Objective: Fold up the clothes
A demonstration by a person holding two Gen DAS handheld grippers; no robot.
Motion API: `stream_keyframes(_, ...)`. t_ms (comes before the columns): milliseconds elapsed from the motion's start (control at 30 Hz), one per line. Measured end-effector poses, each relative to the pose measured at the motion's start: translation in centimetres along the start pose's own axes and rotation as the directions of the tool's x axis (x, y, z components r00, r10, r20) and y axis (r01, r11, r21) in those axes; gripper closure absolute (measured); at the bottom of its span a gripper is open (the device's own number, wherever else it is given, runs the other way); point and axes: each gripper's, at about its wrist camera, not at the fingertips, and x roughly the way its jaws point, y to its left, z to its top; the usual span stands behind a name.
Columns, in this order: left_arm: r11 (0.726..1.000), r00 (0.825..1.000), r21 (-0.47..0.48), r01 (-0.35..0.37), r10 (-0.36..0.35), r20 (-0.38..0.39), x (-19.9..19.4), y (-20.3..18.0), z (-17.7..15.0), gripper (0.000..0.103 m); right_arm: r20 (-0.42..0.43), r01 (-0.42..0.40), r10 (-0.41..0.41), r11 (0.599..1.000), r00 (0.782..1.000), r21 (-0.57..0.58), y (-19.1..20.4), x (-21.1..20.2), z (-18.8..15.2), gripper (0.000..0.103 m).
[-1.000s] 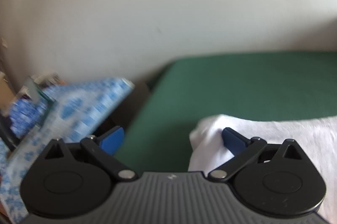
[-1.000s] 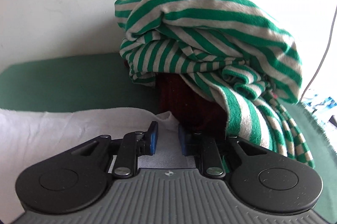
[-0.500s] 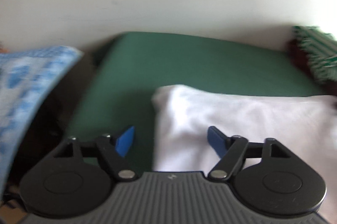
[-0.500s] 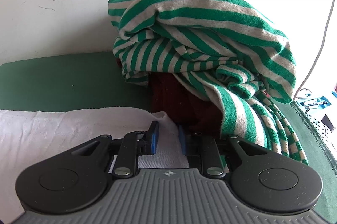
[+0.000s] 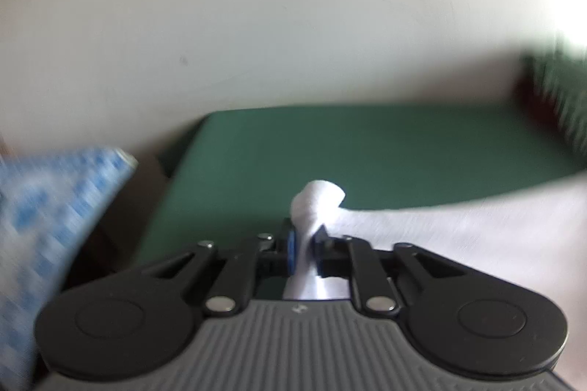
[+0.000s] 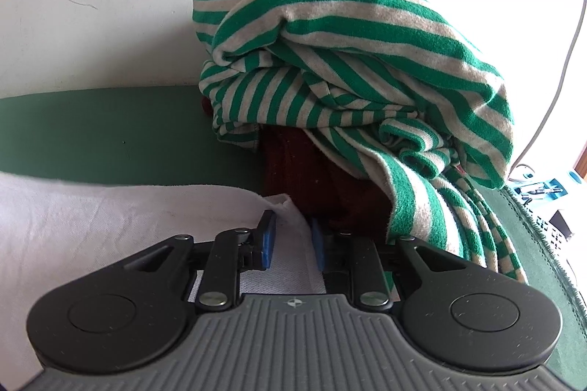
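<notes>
A white cloth (image 5: 477,225) lies on a green surface (image 5: 367,148). In the left wrist view my left gripper (image 5: 302,244) is closing its jaws on the cloth's left corner. The blue pads pinch it and a bunched tuft sticks up past the tips. In the right wrist view the same white cloth (image 6: 110,218) spreads to the left. Its right corner sits between the pads of my right gripper (image 6: 292,240), which is shut on it with a narrow gap filled by fabric.
A heap of green-and-grey striped clothing (image 6: 348,60) rests on a dark red garment (image 6: 312,178) just beyond the right gripper, against the pale wall. A blue patterned fabric (image 5: 47,207) hangs left of the green surface. A white cable (image 6: 561,53) runs down the far right.
My left gripper's jaws went from wide open around the cloth's edge to pinching its corner, and its view swung. The right gripper kept its grip and drifted slightly left.
</notes>
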Motion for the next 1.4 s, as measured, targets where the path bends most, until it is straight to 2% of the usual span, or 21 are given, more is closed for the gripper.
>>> stream_keyframes(67, 1.0, 1.0, 0.021, -0.013, 0.013, 0.0, 0.1, -0.3, 0.2, 0.066, 0.0, 0.002, -0.002, 1.0, 1.0, -0.003, -0.6, -0.1, -0.1, 0.081)
stream_keyframes(100, 0.999, 1.0, 0.033, -0.027, 0.027, 0.001, 0.2, -0.4, 0.3, 0.041, 0.0, 0.003, -0.003, 1.0, 1.0, -0.004, -0.9, -0.1, -0.1, 0.081)
stream_keyframes(133, 0.996, 0.998, 0.052, -0.068, 0.067, 0.008, 0.2, -0.2, 0.1, 0.027, 0.0, 0.003, -0.003, 1.0, 1.0, -0.003, -1.2, -0.1, -0.1, 0.081)
stream_keyframes(267, 0.978, 0.982, 0.092, -0.189, 0.187, 0.03, 0.6, 1.3, -0.3, 0.018, 0.0, -0.002, 0.002, 1.0, 1.0, 0.005, -1.8, -0.2, -0.3, 0.081)
stream_keyframes(300, 0.96, 0.968, 0.119, -0.252, 0.248, 0.049, 0.6, 1.4, -0.3, 0.02, -0.001, -0.004, 0.004, 1.0, 1.0, 0.007, -2.2, -0.2, -0.3, 0.081)
stream_keyframes(333, 0.934, 0.946, 0.151, -0.324, 0.317, 0.07, 0.7, 1.4, -0.4, 0.036, -0.001, -0.005, 0.005, 1.0, 1.0, 0.009, -2.6, -0.2, -0.4, 0.081)
stream_keyframes(367, 0.885, 0.907, 0.199, -0.421, 0.41, 0.094, 1.1, 1.1, -0.5, 0.042, -0.001, -0.006, 0.006, 1.0, 1.0, 0.011, -3.0, -0.3, -0.4, 0.081)
stream_keyframes(400, 0.867, 0.891, 0.204, -0.455, 0.444, 0.097, 1.2, 1.3, -0.5, 0.044, -0.001, -0.007, 0.007, 1.0, 1.0, 0.012, -3.3, -0.3, -0.4, 0.081)
stream_keyframes(533, 0.965, 0.965, 0.031, -0.259, 0.258, 0.045, -1.3, 2.9, 0.3, 0.045, -0.001, -0.008, 0.008, 1.0, 1.0, 0.014, -4.8, -0.4, -0.6, 0.081)
stream_keyframes(633, 0.993, 0.993, 0.001, -0.12, 0.12, 0.014, -2.3, 1.5, 0.5, 0.051, -0.001, -0.01, 0.01, 1.0, 1.0, 0.018, -5.8, -0.4, -0.8, 0.081)
stream_keyframes(700, 0.994, 0.994, 0.026, -0.103, 0.104, -0.034, -1.3, 0.1, 0.4, 0.064, -0.001, -0.01, 0.01, 1.0, 1.0, 0.018, -6.5, -0.4, -0.9, 0.081)
stream_keyframes(733, 0.991, 0.99, 0.036, -0.131, 0.133, -0.053, -0.4, -0.2, 0.0, 0.071, -0.001, -0.01, 0.01, 1.0, 1.0, 0.018, -6.9, -0.5, -1.0, 0.081)
stream_keyframes(767, 0.985, 0.983, 0.048, -0.167, 0.17, -0.067, 0.5, -0.5, -0.2, 0.072, -0.002, -0.009, 0.009, 1.0, 1.0, 0.018, -7.2, -0.4, -1.1, 0.081)
stream_keyframes(867, 0.928, 0.93, 0.098, -0.358, 0.364, -0.054, 2.6, -0.3, -0.2, 0.072, -0.002, -0.01, 0.01, 1.0, 1.0, 0.02, -8.0, -0.4, -1.3, 0.081)
stream_keyframes(933, 0.916, 0.913, 0.065, -0.397, 0.401, -0.079, 2.8, 0.9, 0.0, 0.073, -0.002, -0.013, 0.013, 1.0, 1.0, 0.025, -8.9, -0.4, -1.5, 0.081)
stream_keyframes(1033, 0.971, 0.969, -0.058, -0.232, 0.225, -0.104, 0.8, 2.4, 0.7, 0.073, -0.002, -0.017, 0.018, 0.999, 1.0, 0.033, -10.2, -0.4, -1.7, 0.081)
stream_keyframes(1100, 0.984, 0.987, -0.107, -0.14, 0.13, -0.097, -0.6, 2.6, 0.9, 0.073, -0.003, -0.02, 0.021, 0.999, 1.0, 0.038, -10.6, -0.3, -2.0, 0.081)
stream_keyframes(1167, 0.99, 0.995, -0.117, -0.084, 0.077, -0.068, -2.3, 1.3, 0.9, 0.072, -0.003, -0.024, 0.024, 0.999, 1.0, 0.044, -11.0, -0.2, -2.2, 0.081)
stream_keyframes(1233, 0.994, 0.999, -0.098, -0.037, 0.036, -0.019, -4.3, -0.5, 0.7, 0.058, -0.003, -0.023, 0.023, 0.999, 1.0, 0.044, -11.2, -0.1, -2.5, 0.081)
stream_keyframes(1333, 0.996, 0.994, 0.007, -0.094, 0.093, 0.052, -4.8, -3.9, -0.1, 0.043, -0.004, -0.021, 0.021, 0.999, 1.0, 0.042, -12.3, -0.1, -2.8, 0.081)
stream_keyframes(1400, 0.992, 0.991, 0.03, -0.123, 0.122, 0.052, -4.0, -4.8, -0.8, 0.043, -0.004, -0.02, 0.02, 0.999, 1.0, 0.042, -13.3, -0.2, -3.0, 0.081)
